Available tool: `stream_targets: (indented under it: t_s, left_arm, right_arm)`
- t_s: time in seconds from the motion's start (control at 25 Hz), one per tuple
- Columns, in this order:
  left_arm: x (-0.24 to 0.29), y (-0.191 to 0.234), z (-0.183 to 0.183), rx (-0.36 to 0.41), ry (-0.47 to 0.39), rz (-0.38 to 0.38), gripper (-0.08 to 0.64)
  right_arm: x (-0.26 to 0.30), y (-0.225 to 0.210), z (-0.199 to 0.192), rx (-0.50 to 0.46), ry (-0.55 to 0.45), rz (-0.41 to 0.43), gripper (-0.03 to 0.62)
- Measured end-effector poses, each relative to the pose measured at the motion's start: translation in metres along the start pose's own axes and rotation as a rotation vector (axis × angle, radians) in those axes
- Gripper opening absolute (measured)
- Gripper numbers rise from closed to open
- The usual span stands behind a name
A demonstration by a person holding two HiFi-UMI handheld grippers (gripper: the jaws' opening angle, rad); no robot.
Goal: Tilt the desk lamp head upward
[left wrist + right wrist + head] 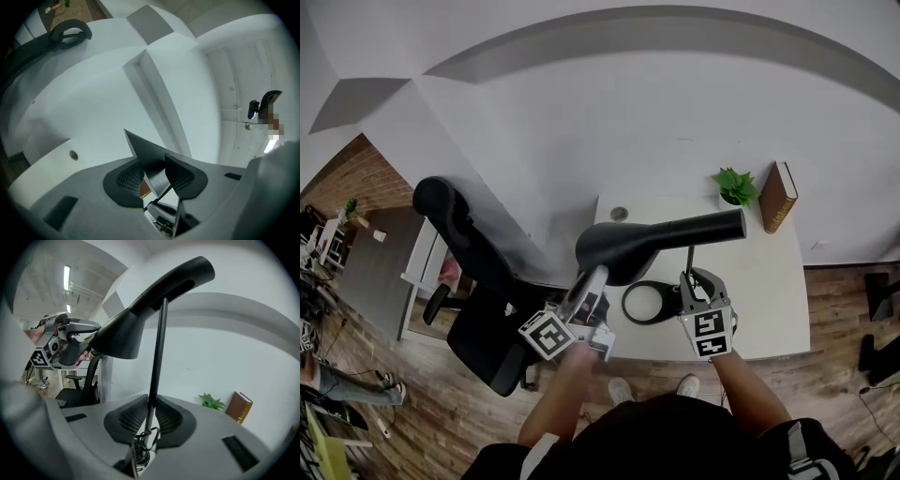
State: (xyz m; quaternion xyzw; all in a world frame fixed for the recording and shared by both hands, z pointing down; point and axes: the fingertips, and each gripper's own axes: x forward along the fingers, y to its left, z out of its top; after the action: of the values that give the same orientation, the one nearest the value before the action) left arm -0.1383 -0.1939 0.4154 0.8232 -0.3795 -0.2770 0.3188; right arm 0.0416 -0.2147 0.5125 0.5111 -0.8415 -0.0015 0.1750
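A black desk lamp stands on the white desk (778,291), with a ring base (649,302), a thin stem (689,258) and a long head (656,239) lying roughly level. My left gripper (592,278) is shut on the rim of the wide shade end. In the left gripper view that dark rim (150,150) sits wedged between the pads of the left gripper (157,176). My right gripper (692,279) is shut on the stem. The right gripper view shows the right gripper (149,416) pinching the stem (157,357), with the head (140,319) above and the left gripper (65,345) at its shade.
A small green plant (735,186) and a brown book (776,197) stand at the desk's far right corner. A round cable grommet (619,214) is at the far left of the desk. A black office chair (469,272) stands left of the desk.
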Motion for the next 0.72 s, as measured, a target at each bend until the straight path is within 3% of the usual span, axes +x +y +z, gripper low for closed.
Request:
stream_targets:
  t_s: [0.72]
  left_arm:
    - [0.004,-0.035,0.045,0.32,-0.023,0.008,0.133]
  right_arm:
    - [-0.001,-0.001,-0.002,0.032,0.014,-0.048,0.04]
